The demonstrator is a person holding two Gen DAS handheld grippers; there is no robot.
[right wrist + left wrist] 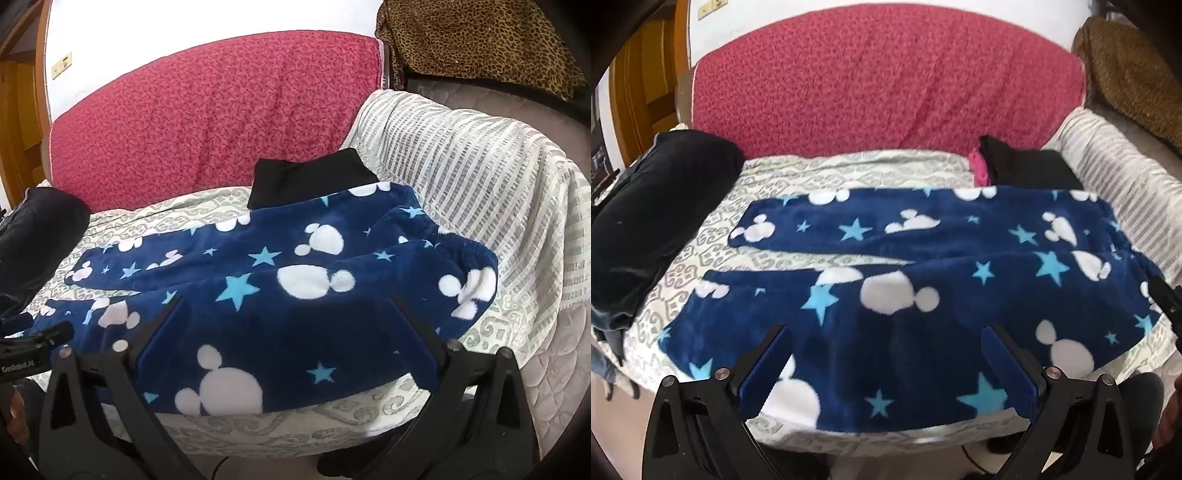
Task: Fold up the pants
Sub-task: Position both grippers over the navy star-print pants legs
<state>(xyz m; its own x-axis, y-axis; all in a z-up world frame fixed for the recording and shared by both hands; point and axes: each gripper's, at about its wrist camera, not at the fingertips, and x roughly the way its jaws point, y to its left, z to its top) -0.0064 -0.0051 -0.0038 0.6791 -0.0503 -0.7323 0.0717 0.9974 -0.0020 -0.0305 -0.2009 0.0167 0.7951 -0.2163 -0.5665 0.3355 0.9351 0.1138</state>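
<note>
Navy fleece pants [923, 266] with white mouse heads and light blue stars lie spread flat on the bed, legs toward the left, waistband at the right. They also show in the right wrist view [280, 291]. My left gripper [886, 332] is open and empty, hovering over the near leg. My right gripper [291, 302] is open and empty, hovering over the near side of the pants, left of the waistband [461, 273]. The right gripper's edge shows at the right of the left wrist view [1167, 299].
The bed has a patterned white sheet [812, 173] and a red headboard cover [886, 85]. A dark bundle [646, 221] lies at the left. Folded black clothes [1027, 162] and a pink item [980, 170] lie behind the pants. A striped cloth [480, 166] covers the right side.
</note>
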